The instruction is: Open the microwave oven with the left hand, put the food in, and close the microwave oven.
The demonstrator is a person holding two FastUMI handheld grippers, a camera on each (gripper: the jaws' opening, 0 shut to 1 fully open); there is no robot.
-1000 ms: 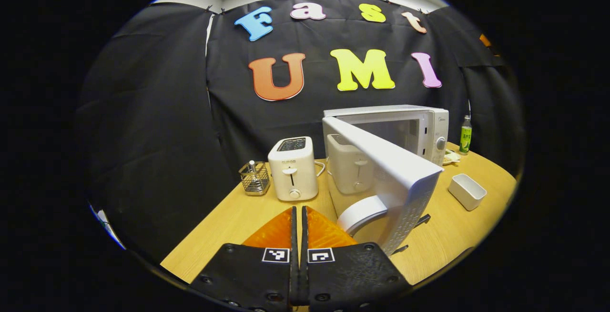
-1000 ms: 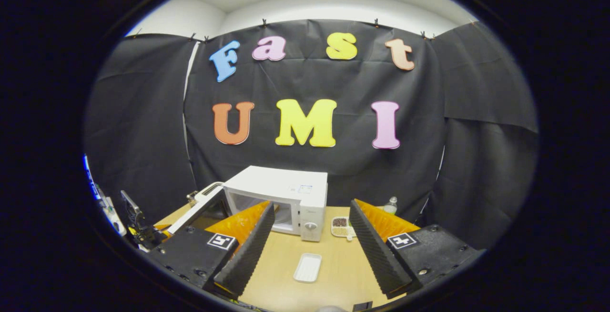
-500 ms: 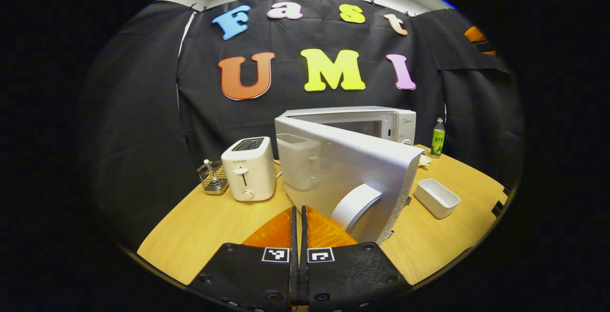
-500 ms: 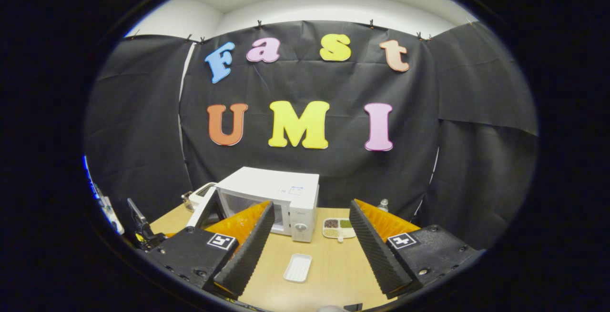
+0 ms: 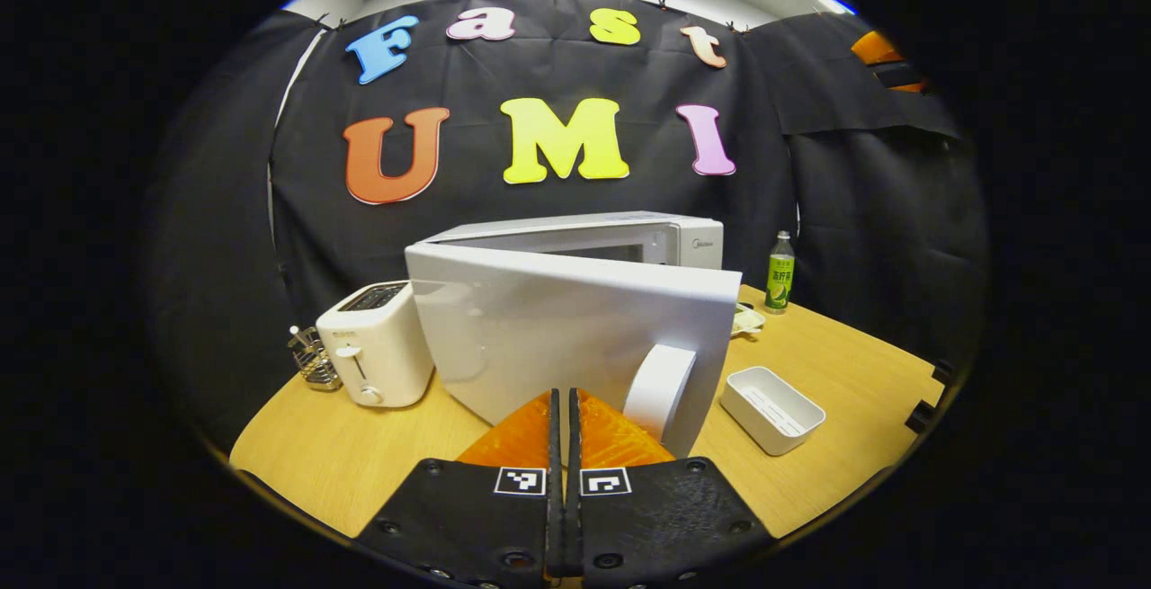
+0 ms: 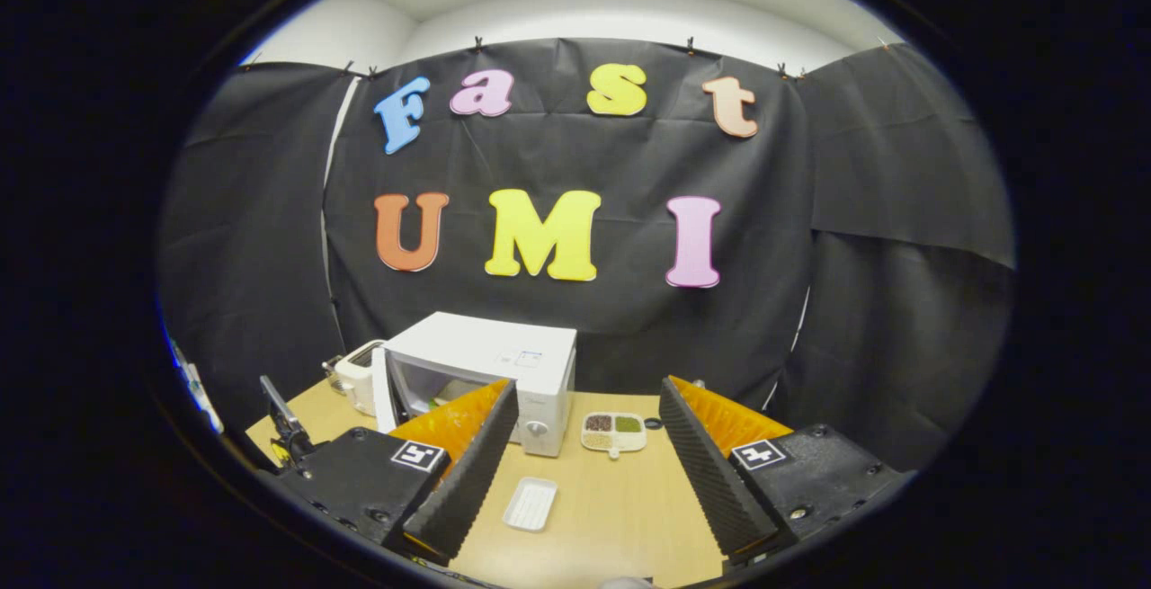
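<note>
While the left gripper (image 5: 564, 409) points level across the wooden table (image 5: 378, 445), its two orange-backed fingers lie pressed flat together with nothing between them, tips just short of the microwave door (image 5: 557, 337). The door stands swung out toward the camera, broadside on, with its white curved handle (image 5: 659, 388) just right of the fingertips; whether the tips touch the door cannot be told. Behind the door, the microwave oven (image 5: 629, 234) shows its top edge and the right strip of its front; the cavity is hidden in the left gripper view. A white toaster (image 5: 376, 355) sits left of the door, a small wire basket (image 5: 315, 362) beyond it near the table edge. A white rectangular tray (image 5: 771, 408) lies right of the door, apart from it, and a green-labelled bottle (image 5: 779, 272) stands farther back by the cloth wall. In the right gripper view, the right gripper (image 6: 580, 454) is held above the near table edge, fingers spread wide and holding nothing. Between them lies the tray (image 6: 530, 504); farther on rests a divided dish of food (image 6: 613, 430) just right of the oven (image 6: 486, 364). The oven's door (image 6: 382, 387) shows edge-on, and part of the cavity is covered by the near finger. A dark object at the lower left edge is too cut off to identify.
</note>
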